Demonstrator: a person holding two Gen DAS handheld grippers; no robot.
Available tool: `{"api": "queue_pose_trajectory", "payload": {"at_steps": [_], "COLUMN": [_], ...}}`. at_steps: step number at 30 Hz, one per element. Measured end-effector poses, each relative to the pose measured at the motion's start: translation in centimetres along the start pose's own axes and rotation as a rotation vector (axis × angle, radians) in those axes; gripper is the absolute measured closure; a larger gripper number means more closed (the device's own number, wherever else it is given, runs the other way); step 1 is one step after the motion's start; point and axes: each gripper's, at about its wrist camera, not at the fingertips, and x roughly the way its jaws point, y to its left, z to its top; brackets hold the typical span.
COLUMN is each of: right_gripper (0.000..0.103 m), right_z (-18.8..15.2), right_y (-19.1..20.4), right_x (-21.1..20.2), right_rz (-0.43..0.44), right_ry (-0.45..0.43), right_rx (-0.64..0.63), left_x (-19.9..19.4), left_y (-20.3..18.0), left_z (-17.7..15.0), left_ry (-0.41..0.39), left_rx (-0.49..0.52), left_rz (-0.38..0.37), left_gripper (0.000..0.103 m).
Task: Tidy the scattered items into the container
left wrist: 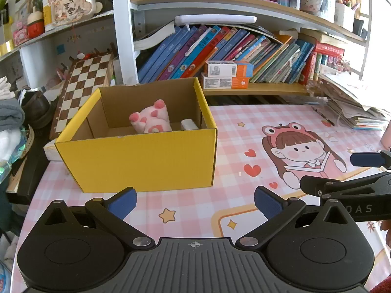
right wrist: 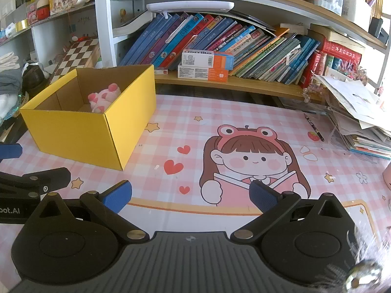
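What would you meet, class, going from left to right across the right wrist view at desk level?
Yellow cardboard box → red heart print → cartoon girl with frog headband → pencil → paper stack.

A child's study desk at home: bookshelf (right wrist: 220,41), cartoon mat (right wrist: 244,146), chessboard (left wrist: 83,83).

The table (right wrist: 281,112) is covered with a pink checked mat (right wrist: 171,210) – it shows a cartoon girl in a frog hat, red hearts and yellow stars. On the mat, at the left, stands an open yellow cardboard box (right wrist: 80,134). At the right edge lies a messy pile of papers and booklets (right wrist: 361,127), and just beside it a dark pencil (right wrist: 315,128) lies flat on the mat – well apart from the box. The middle of the mat is bare.
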Motion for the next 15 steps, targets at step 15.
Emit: {"api": "queue_pose_trajectory", "payload": {"at_steps": [15], "right_gripper": [0.0], "right_z": [-0.27], "right_y": [0.43], "right_x": [-0.54], "right_rz": [-0.003], "right_ry": [-0.003], "right_rx": [-0.004], "left_x": [-0.48], "left_y": [0.19], "left_z": [-0.26], "left_ry": [-0.004], "left_rx": [0.001], "left_rz": [0.001], "left_gripper": [0.0]}}
